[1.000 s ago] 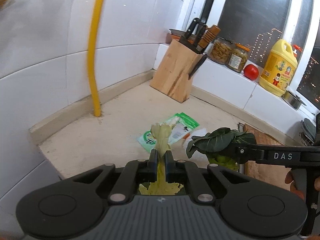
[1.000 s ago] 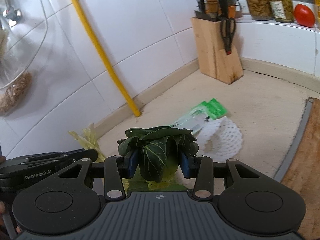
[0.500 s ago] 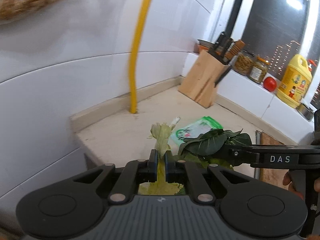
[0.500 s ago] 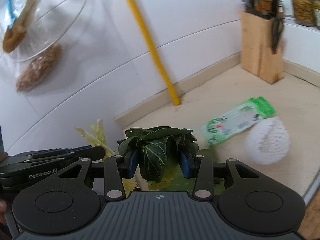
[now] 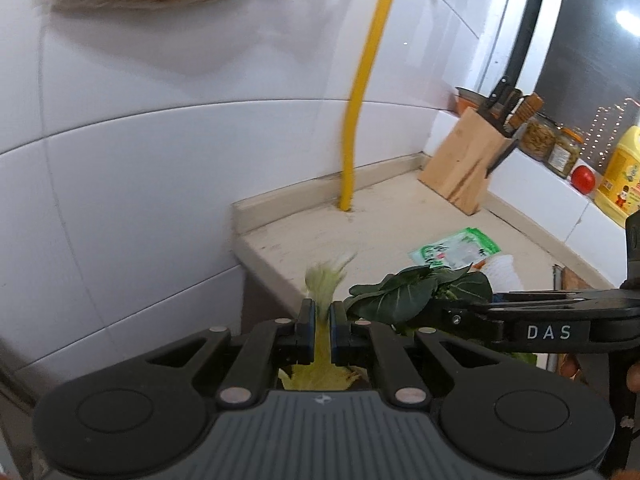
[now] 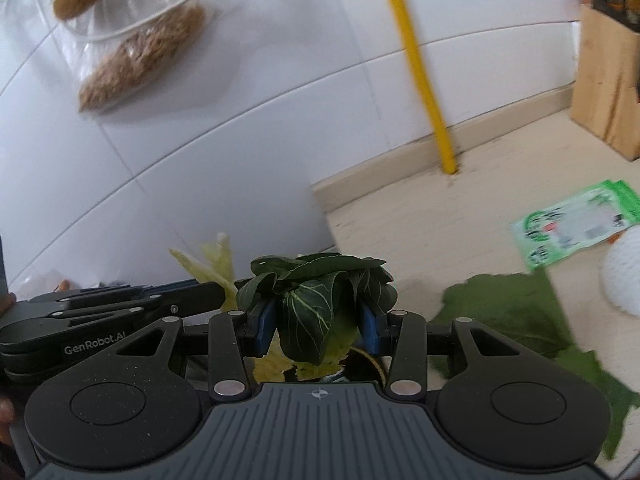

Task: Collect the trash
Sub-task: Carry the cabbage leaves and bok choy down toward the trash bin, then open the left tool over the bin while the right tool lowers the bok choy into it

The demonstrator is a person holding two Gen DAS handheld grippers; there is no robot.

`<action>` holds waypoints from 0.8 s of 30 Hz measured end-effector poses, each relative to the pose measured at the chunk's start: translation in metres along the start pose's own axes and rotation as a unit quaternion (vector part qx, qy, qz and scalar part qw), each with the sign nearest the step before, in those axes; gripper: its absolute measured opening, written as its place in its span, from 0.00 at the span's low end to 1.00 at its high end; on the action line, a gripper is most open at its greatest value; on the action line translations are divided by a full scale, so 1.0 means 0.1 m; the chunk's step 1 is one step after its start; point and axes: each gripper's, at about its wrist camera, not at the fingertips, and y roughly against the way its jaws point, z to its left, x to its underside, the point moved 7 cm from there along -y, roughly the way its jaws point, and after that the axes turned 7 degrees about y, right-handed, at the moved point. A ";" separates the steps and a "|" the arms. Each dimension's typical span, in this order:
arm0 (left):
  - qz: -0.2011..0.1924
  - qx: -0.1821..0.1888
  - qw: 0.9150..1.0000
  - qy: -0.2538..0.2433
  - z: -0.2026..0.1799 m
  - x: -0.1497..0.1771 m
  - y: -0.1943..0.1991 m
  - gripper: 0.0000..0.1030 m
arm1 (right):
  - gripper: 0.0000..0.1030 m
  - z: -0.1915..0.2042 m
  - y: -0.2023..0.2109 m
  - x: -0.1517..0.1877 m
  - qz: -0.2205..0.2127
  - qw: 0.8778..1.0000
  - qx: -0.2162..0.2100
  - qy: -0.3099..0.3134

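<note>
On countertop [image 6: 420, 216]: packet [image 6: 576, 224], loose leaf [image 6: 516, 316].

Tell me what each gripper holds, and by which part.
The left gripper pinches a pale yellow leaf scrap across its narrow middle. The right gripper clamps a dark green vegetable bunch by its leafy sides.

Both wrist cameras are sitting just behind their own fingers, looking forward and downward at the counter end [image 5: 280, 240] and tiled wall from close by. Both are sharing the yellow pipe [image 5: 352, 128] at 12 o'clock, the green packet [image 6: 576, 224] and the knife block [image 5: 464, 168] toward 2 o'clock.
</note>
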 end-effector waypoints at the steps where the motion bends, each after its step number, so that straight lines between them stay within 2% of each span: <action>1: 0.000 -0.002 1.000 0.002 0.04 0.01 0.01 0.04 | 0.49 0.04 -0.03 0.01 0.003 1.000 -0.002 0.002; 8: 0.003 -0.014 1.000 0.012 0.28 0.06 0.00 0.04 | 0.49 0.25 -0.27 0.06 0.020 1.000 -0.009 0.015; 14: 0.038 -0.039 0.998 0.014 0.56 0.25 -0.27 0.06 | 0.49 0.28 -0.45 0.15 0.041 0.999 0.006 0.012; 15: 0.046 -0.035 0.998 0.020 0.60 0.28 -0.31 0.07 | 0.49 0.29 -0.46 0.17 0.043 0.999 0.008 0.012; 17: 0.062 -0.032 0.997 0.032 0.67 0.32 -0.37 0.19 | 0.49 0.29 -0.49 0.19 0.051 0.999 0.008 0.010; 24: 0.075 -0.058 0.995 0.033 0.83 0.35 -0.49 0.31 | 0.50 0.39 -0.82 0.26 0.081 0.997 0.014 0.011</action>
